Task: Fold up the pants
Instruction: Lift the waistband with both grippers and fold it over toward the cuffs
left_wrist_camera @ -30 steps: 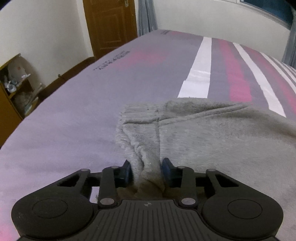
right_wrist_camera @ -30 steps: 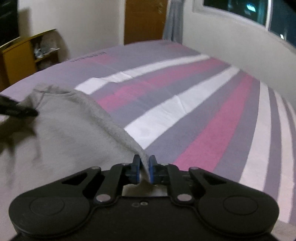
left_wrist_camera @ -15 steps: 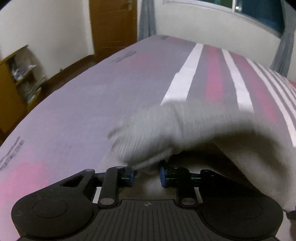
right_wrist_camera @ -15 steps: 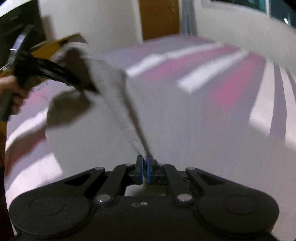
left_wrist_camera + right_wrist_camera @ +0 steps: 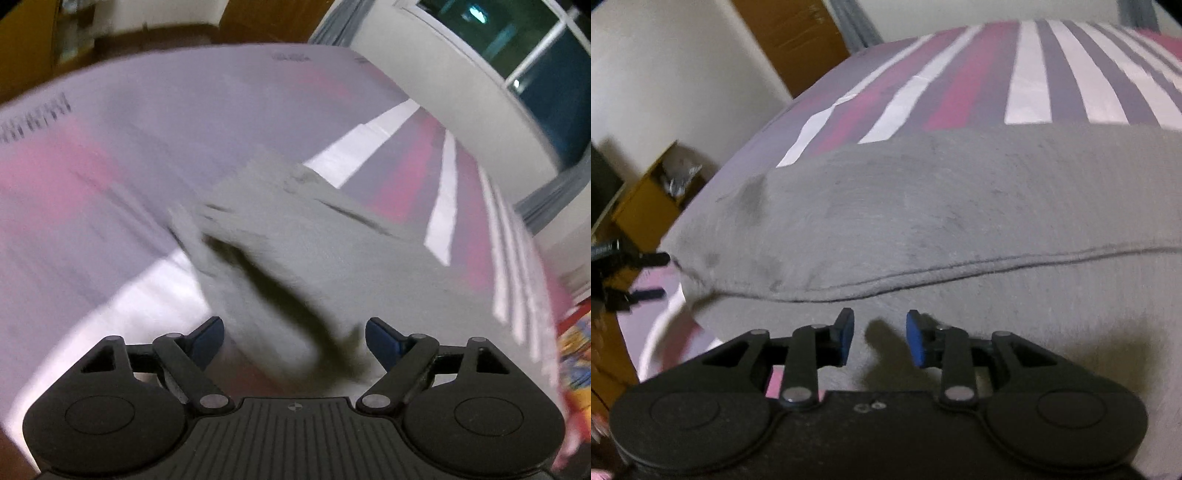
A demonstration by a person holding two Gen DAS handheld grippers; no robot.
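Left wrist view is smeared by motion, yet it shows the left gripper (image 5: 293,338) with its jaws spread wide and nothing between them; the grey pants (image 5: 295,251) lie just ahead of the blue pads (image 5: 207,338), apart from them, on the striped bed (image 5: 110,155). Right wrist view is sharper: the right gripper (image 5: 880,338) also stands with a clear gap between its pads (image 5: 846,334), gripping nothing, poised just above the pants (image 5: 923,206). Here the pants cover the near part of the bed (image 5: 1027,81), and a folded layer ends in a seamed edge (image 5: 923,275) running across the cloth just beyond the right gripper, with a lower layer showing nearer the camera. That doubled look suggests one fold is already laid, and both grippers are likely parted because the cloth has been let go to settle flat. At the pants' left corner, dark fingers (image 5: 646,275) of the left gripper show, spread and just beside the cloth without holding it. Judging by the task, the next step probably calls for a new grip on an end of the stack for another fold; the plush fabric looks thick and may slip or bunch if pinched shallowly. Beyond the bed stand a wooden door (image 5: 790,40) and a shelf (image 5: 650,199)
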